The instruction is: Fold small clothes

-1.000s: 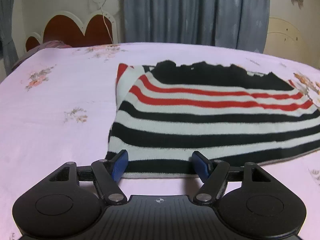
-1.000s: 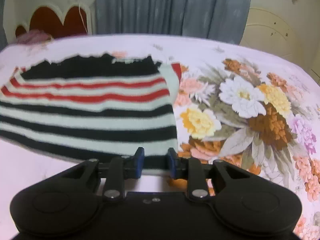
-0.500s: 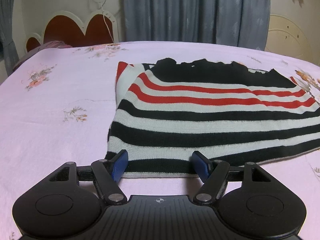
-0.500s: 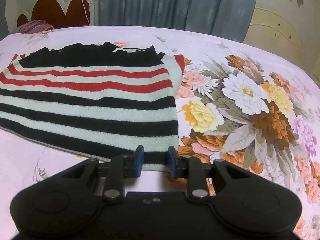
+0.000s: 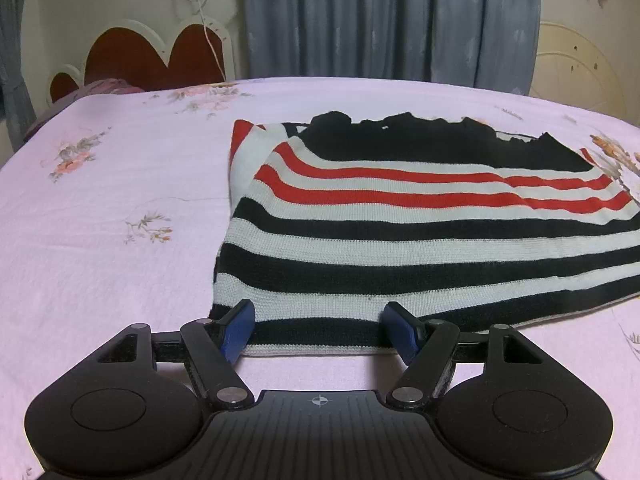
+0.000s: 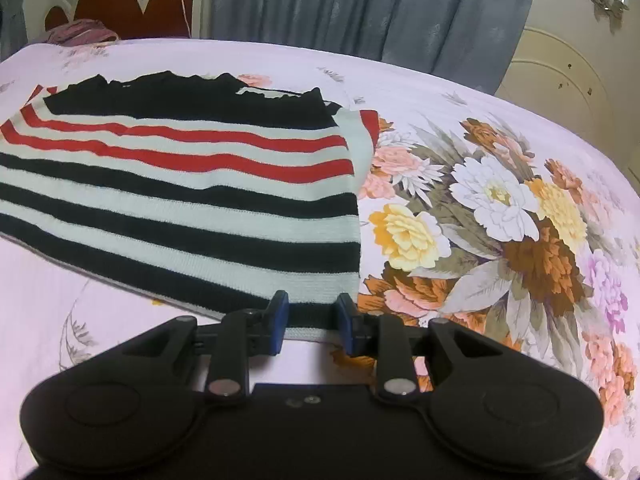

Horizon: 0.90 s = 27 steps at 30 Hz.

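Both tongs point down at the near edge of the striped sweater (image 5: 400, 240), which lies flat on the pink bed (image 5: 100, 220). The left tongs (image 5: 318, 330) stand wide at its left corner. The right tongs (image 6: 312, 322) stand narrow at its right corner, the hem between them; whether they pinch it I cannot tell. Only the right view shows the big flowers (image 6: 500, 216).

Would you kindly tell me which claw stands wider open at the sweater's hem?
The left claw: its fingers gape wide across the hem, while the right claw shows only a narrow gap.
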{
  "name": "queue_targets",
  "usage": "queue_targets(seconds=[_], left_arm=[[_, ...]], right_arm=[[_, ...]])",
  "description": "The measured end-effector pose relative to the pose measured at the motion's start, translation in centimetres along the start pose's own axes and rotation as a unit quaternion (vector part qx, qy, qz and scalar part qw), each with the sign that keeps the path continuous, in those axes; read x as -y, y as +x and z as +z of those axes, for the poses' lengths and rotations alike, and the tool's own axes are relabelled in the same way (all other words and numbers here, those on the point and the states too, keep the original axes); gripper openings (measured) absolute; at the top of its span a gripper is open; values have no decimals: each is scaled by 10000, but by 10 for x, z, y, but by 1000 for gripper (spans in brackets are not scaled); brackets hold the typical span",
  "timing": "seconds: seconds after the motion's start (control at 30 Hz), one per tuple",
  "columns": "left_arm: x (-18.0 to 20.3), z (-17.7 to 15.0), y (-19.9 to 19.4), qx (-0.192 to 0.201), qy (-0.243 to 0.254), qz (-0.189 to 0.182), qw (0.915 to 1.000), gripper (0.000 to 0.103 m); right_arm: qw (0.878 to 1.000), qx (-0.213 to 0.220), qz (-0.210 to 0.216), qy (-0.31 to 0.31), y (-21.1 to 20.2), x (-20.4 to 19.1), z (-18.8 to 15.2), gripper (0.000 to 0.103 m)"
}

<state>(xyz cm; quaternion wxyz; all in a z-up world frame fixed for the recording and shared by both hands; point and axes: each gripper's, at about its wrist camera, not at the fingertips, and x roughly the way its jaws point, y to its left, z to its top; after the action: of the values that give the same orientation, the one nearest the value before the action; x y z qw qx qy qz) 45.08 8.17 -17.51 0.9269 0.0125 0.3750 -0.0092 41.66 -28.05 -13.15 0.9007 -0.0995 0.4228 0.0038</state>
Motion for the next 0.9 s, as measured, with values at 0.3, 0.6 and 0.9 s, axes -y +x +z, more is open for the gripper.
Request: queue_targets(seconds=[0.3, 0.6, 0.9], left_arm=[[-23, -28, -53, 393, -1545, -365, 9865, 100], [-60, -54, -20, 335, -3899, -1128, 9133, 72], [-66, -42, 15, 745, -4518, -1127, 8818, 66]], right_arm=[[9959, 813, 199, 351, -45, 9, -17, 55], [9889, 927, 957, 661, -49, -5, -8, 23], [9847, 858, 1349, 687, -12, -31, 46, 9]])
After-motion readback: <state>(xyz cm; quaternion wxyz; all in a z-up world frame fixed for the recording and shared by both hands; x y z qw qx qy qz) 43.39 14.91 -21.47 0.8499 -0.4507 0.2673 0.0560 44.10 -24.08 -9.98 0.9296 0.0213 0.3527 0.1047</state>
